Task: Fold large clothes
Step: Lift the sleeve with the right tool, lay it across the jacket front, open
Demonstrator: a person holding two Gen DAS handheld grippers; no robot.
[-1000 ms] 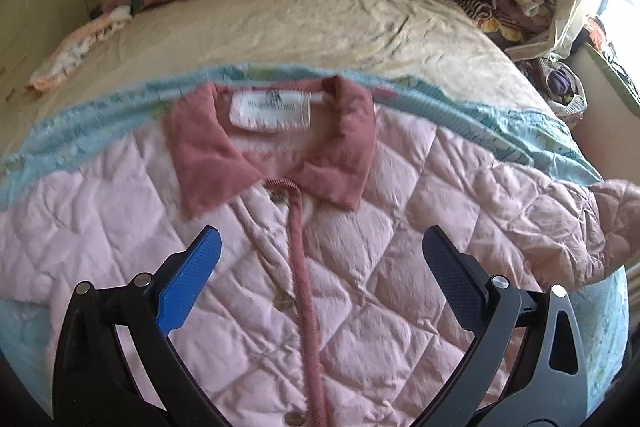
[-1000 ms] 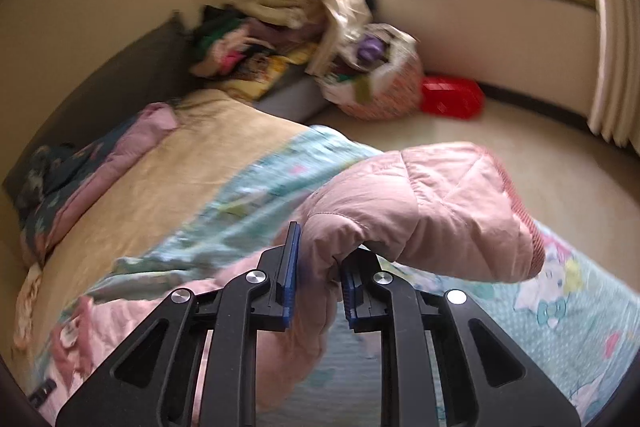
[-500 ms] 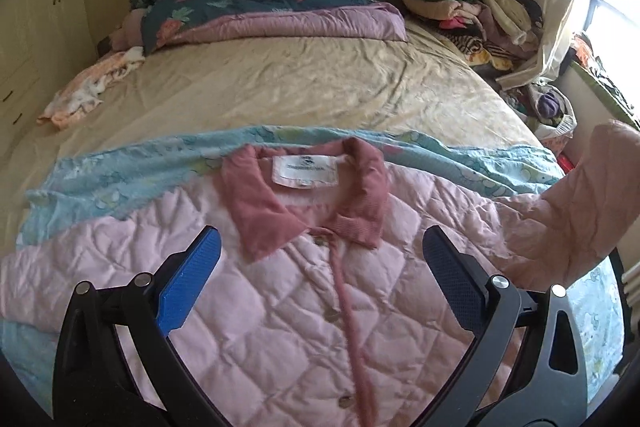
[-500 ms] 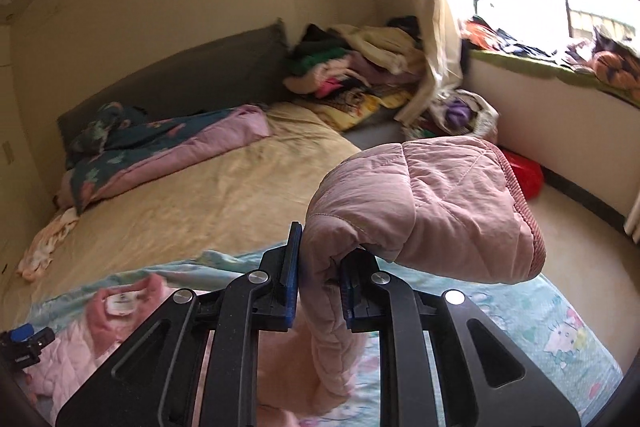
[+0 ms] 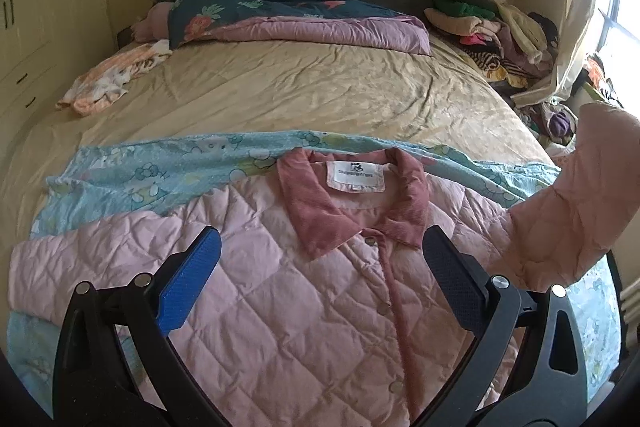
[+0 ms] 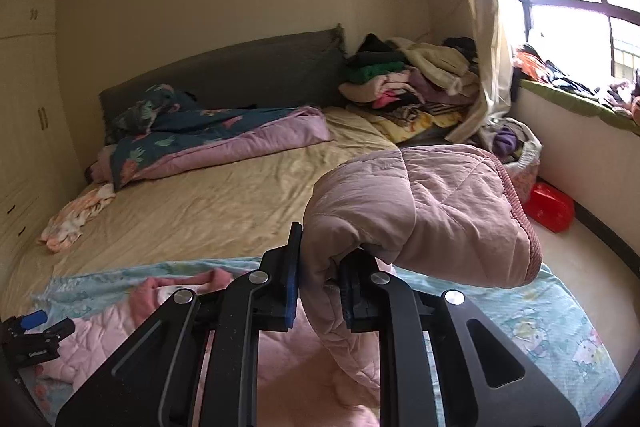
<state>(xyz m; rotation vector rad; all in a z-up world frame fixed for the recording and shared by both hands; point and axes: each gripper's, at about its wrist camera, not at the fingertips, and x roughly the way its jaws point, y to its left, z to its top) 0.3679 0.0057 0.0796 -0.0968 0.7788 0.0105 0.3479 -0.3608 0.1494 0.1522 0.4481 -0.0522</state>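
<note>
Jacket (image 5: 280, 307): pink quilted, corduroy collar, flat on bed (image 5: 280, 99).
Right gripper (image 6: 318, 279): clamped on puffy sleeve (image 6: 420, 211) (lifted).
Left gripper (image 5: 320, 283): wide apart, empty.

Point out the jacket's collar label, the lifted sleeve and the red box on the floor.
Collar label (image 5: 355, 177), left wrist view, middle of the white tag.
Lifted sleeve (image 6: 432, 211), right wrist view, quilted part above the right gripper (image 6: 319, 291).
Red box (image 6: 550, 207), right wrist view, its top.

Left gripper (image 5: 320, 279): hovering with jaws standing wide apart, gripping nothing. Right gripper (image 6: 320, 277): pinching a raised sleeve (image 6: 420, 211) between nearly closed jaws.
</note>
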